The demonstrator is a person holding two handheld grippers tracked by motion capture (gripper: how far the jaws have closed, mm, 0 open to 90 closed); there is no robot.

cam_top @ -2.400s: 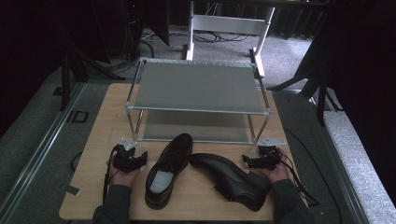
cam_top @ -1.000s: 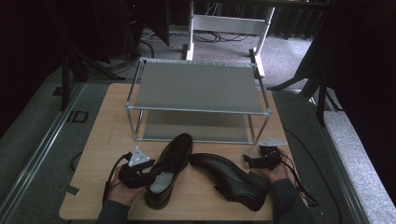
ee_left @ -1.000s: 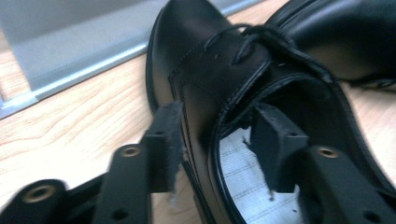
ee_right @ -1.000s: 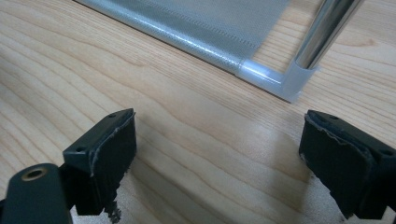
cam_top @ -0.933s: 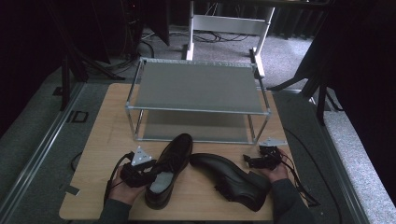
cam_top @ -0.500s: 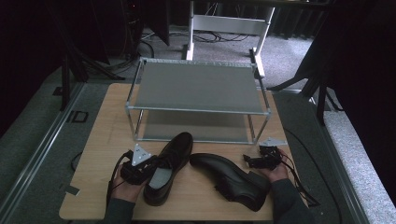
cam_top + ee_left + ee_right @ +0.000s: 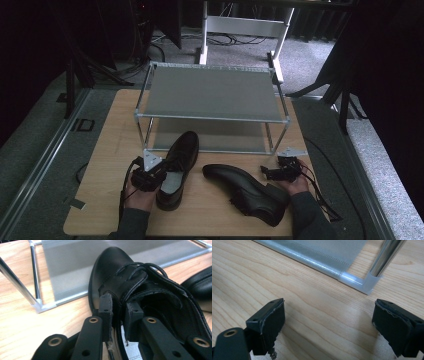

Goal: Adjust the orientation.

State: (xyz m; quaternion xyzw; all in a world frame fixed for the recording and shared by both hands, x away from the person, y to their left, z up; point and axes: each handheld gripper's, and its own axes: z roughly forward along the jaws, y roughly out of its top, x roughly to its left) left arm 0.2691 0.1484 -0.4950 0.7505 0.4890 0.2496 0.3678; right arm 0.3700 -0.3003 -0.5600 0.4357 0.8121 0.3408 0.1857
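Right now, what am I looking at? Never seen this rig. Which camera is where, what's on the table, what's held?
No robot: a person holds a two-jaw gripper in each hand. The high view looks down on the wooden table; the other two cameras ride on the grippers. On the table stand a two-tier metal shoe rack and two black shoes. The left gripper has just closed on the side wall of the left shoe. The right gripper is open over bare wood, beside the right shoe.

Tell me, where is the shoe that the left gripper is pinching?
In the high view the left shoe stands at the table's front left, toe towards the shoe rack, beside the other shoe; the left gripper pinches its side wall.
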